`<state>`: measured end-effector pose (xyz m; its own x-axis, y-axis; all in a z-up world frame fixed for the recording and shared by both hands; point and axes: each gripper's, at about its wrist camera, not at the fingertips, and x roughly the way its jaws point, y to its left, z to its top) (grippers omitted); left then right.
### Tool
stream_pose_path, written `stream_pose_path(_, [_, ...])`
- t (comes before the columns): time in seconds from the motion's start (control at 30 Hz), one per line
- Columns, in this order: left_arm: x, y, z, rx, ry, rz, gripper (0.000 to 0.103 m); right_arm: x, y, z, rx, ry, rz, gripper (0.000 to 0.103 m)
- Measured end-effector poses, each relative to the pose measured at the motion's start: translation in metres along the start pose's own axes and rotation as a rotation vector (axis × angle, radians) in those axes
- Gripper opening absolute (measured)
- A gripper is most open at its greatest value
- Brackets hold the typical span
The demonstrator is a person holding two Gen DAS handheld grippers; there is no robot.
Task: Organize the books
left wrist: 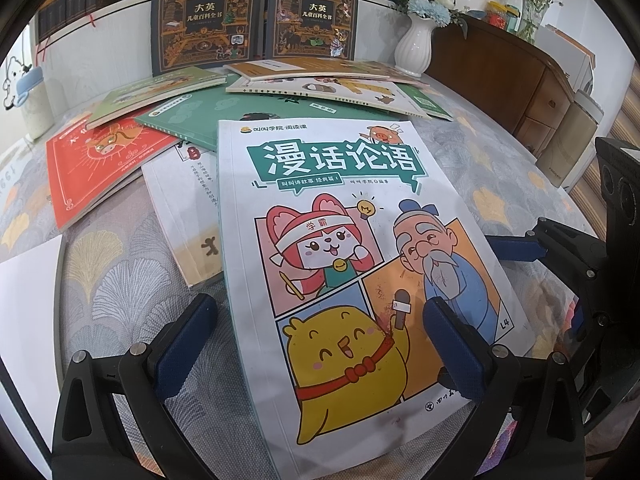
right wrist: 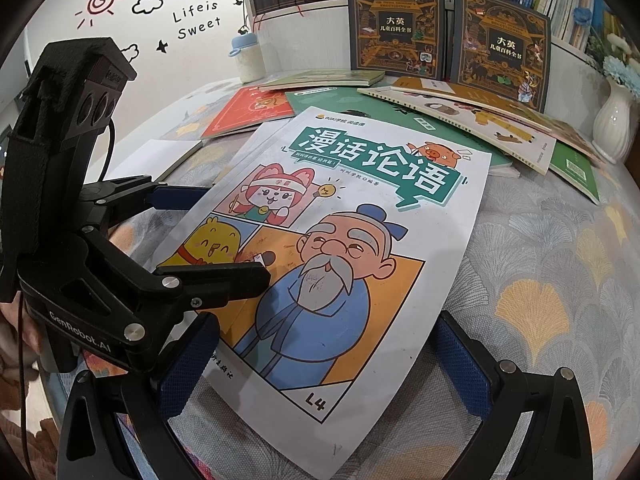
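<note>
A big white paperback comic book (left wrist: 344, 264) lies flat on the tabletop (right wrist: 560, 272), which wears a grey cloth with yellow fan leaves. Its green banner reads "漫话论语", and "L4" sits in one corner. Behind the comic book lie a red book (left wrist: 96, 164) and a green book (left wrist: 240, 116), and further back two dark books (right wrist: 444, 36) marked "大英 儿童百科全书" stand upright. The wall (right wrist: 192, 20) says "Life is Sweet". A white ribbed vase (left wrist: 414, 46) holds blue and white flowers. The left hand-held gripper (left wrist: 320, 340), marked "GenRobot.AI", is spread wide over the comic book. The right hand-held gripper (right wrist: 320, 364) is wide apart too, straddling the comic book's near corner.
</note>
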<state>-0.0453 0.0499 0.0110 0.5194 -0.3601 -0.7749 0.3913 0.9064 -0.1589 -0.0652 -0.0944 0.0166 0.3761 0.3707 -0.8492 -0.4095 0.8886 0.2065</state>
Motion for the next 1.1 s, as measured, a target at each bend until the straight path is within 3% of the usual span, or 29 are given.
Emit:
stream_pose_path(0.23, [0.005, -0.003, 0.005, -0.049, 0.008, 0.042, 0.103, -0.001, -0.003, 0.001, 0.063, -0.015, -0.004, 0.103])
stream_pose_path(0.3, [-0.001, 0.001, 0.006, -0.060, 0.017, -0.014, 0.100, -0.005, -0.009, 0.001, 0.081, -0.021, 0.045, 0.103])
stream_pose_path(0.33, [-0.005, 0.005, 0.006, -0.070, 0.007, -0.059, 0.088, -0.008, -0.014, 0.001, 0.107, -0.027, 0.085, 0.102])
stream_pose_path(0.37, [-0.009, 0.012, 0.006, -0.088, 0.004, -0.066, 0.072, -0.012, -0.025, 0.001, 0.165, -0.038, 0.150, 0.102])
stream_pose_path(0.43, [-0.010, 0.024, 0.007, -0.102, 0.023, -0.061, 0.051, -0.016, -0.057, -0.002, 0.328, -0.058, 0.327, 0.096])
stream_pose_path(0.5, [-0.010, 0.036, 0.008, -0.128, 0.031, -0.113, 0.045, -0.013, -0.076, -0.001, 0.385, -0.052, 0.431, 0.089])
stream_pose_path(0.53, [-0.010, 0.041, 0.009, -0.141, 0.037, -0.130, 0.042, -0.012, -0.083, 0.000, 0.389, -0.049, 0.452, 0.080])
stream_pose_path(0.57, [-0.009, 0.043, 0.009, -0.151, 0.042, -0.141, 0.041, -0.010, -0.088, 0.001, 0.398, -0.045, 0.448, 0.073])
stream_pose_path(0.73, [-0.007, 0.047, 0.009, -0.178, 0.045, -0.166, 0.040, -0.004, -0.089, 0.008, 0.371, -0.032, 0.434, 0.068])
stream_pose_path(0.8, [-0.007, 0.045, 0.009, -0.166, 0.042, -0.155, 0.040, -0.002, -0.086, 0.009, 0.353, -0.034, 0.408, 0.060])
stream_pose_path(0.93, [-0.007, 0.045, 0.006, -0.167, 0.022, -0.151, 0.040, 0.003, -0.097, 0.005, 0.373, -0.056, 0.358, 0.025])
stream_pose_path(1.03, [-0.008, 0.043, 0.006, -0.166, 0.011, -0.134, 0.041, 0.005, -0.107, -0.003, 0.417, -0.081, 0.389, 0.022])
stream_pose_path(1.1, [-0.009, 0.042, 0.006, -0.174, 0.005, -0.125, 0.040, 0.001, -0.100, 0.000, 0.390, -0.082, 0.343, 0.024])
